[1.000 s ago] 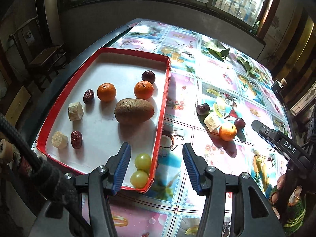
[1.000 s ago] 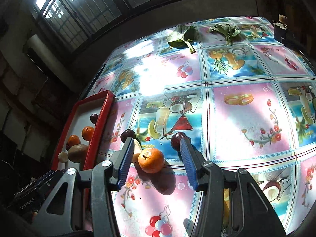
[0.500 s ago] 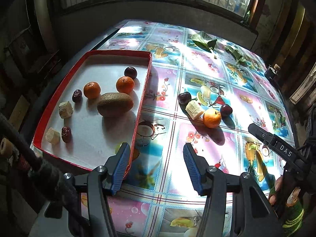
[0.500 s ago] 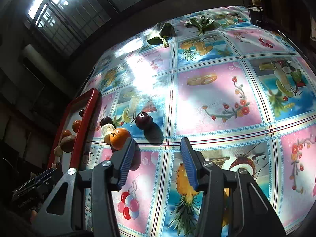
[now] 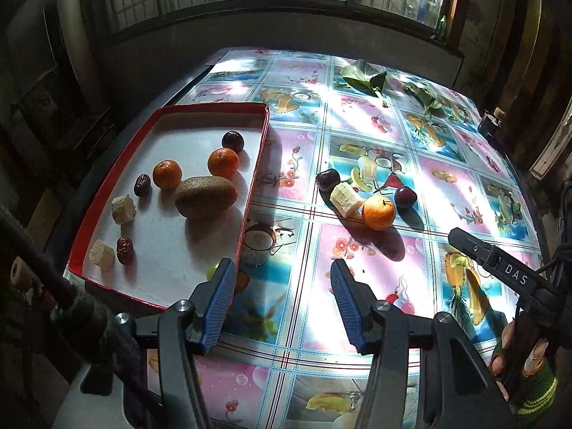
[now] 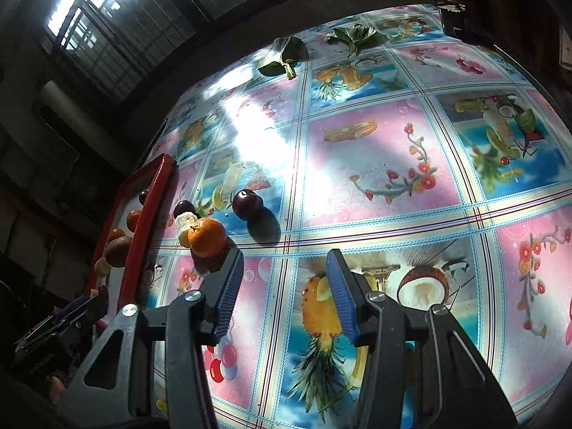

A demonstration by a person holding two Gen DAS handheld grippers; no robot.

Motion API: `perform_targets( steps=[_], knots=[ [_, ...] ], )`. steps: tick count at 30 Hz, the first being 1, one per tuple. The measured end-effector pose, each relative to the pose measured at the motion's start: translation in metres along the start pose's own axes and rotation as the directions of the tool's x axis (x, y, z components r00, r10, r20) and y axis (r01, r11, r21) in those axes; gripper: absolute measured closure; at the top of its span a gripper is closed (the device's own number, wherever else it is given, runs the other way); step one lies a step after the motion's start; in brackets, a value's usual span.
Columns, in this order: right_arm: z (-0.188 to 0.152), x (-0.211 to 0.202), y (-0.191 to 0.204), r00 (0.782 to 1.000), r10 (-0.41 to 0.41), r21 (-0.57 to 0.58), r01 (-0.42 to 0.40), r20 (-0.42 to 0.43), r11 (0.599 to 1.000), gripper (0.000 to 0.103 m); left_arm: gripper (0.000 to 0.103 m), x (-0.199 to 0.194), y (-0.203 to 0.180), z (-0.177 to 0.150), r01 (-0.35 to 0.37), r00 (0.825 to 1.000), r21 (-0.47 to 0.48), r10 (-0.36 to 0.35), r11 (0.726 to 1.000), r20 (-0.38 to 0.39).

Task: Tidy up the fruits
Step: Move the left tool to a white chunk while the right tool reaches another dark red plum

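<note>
A red-rimmed white tray at the left holds a kiwi, two oranges, a dark plum, red dates, banana pieces and a green grape half hidden behind my left finger. On the tablecloth lie an orange, a banana piece and two dark plums. My left gripper hangs open and empty over the cloth beside the tray's near right corner. My right gripper is open and empty, just right of the loose orange.
Green leaves lie at the table's far side. A small dark object sits at the far right edge. The right gripper's body and a gloved hand show at the lower right of the left wrist view.
The left gripper drew back and right, away from the tray; the green grapes slid behind its left finger. The right gripper shifted right, so the loose orange left the gap between its fingers.
</note>
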State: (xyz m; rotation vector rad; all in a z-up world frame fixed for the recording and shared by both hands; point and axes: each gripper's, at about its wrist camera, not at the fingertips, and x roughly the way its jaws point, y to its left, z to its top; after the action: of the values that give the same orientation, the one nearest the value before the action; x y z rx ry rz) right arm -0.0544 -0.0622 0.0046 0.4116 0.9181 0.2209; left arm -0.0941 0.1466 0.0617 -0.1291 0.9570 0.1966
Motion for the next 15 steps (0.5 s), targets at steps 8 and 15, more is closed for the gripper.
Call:
perform_targets(
  steps=[8,15],
  knots=[
    [-0.002,0.004,0.002,1.000,-0.002,-0.005,0.002,-0.012,1.000,0.053,0.048,0.002,0.001,0.000,-0.003,1.000,-0.005,0.003,1.000,-0.005],
    [-0.004,0.011,0.006,1.000,0.000,-0.012,0.000,-0.030,1.000,0.053,0.047,0.012,0.006,0.000,0.015,0.999,-0.029,-0.015,0.999,-0.030]
  ],
)
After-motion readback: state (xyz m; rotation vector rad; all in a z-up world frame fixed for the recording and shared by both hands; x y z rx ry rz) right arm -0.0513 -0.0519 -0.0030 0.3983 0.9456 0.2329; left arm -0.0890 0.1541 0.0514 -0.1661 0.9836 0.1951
